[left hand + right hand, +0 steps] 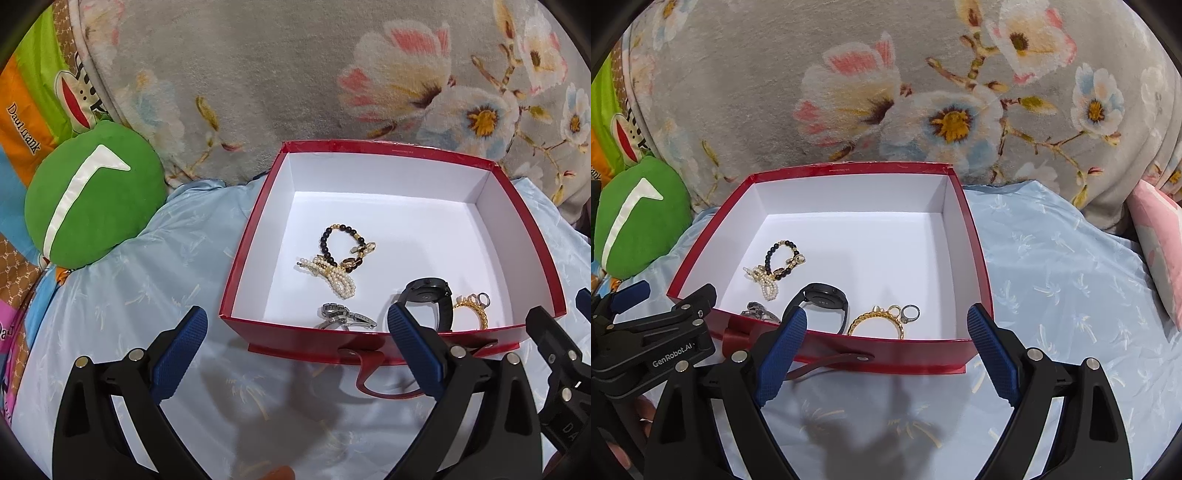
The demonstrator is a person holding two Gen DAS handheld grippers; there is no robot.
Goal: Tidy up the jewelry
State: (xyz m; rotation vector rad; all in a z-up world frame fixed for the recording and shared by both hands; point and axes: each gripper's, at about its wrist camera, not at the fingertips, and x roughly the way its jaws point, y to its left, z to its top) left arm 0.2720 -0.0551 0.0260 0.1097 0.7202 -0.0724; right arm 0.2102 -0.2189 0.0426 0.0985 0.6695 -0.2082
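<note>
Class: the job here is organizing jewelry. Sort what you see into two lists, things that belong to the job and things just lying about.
Belongs to the job:
red box
beaded bracelet
pearl bracelet
silver watch
black watch
gold bracelet

Just lying about:
green cushion
floral blanket
blue sheet
pink pillow

grey floral blanket (pixel 280 74) behind; pale blue bedsheet (pixel 1063 280); green cushion (pixel 92 195) at left.
</note>
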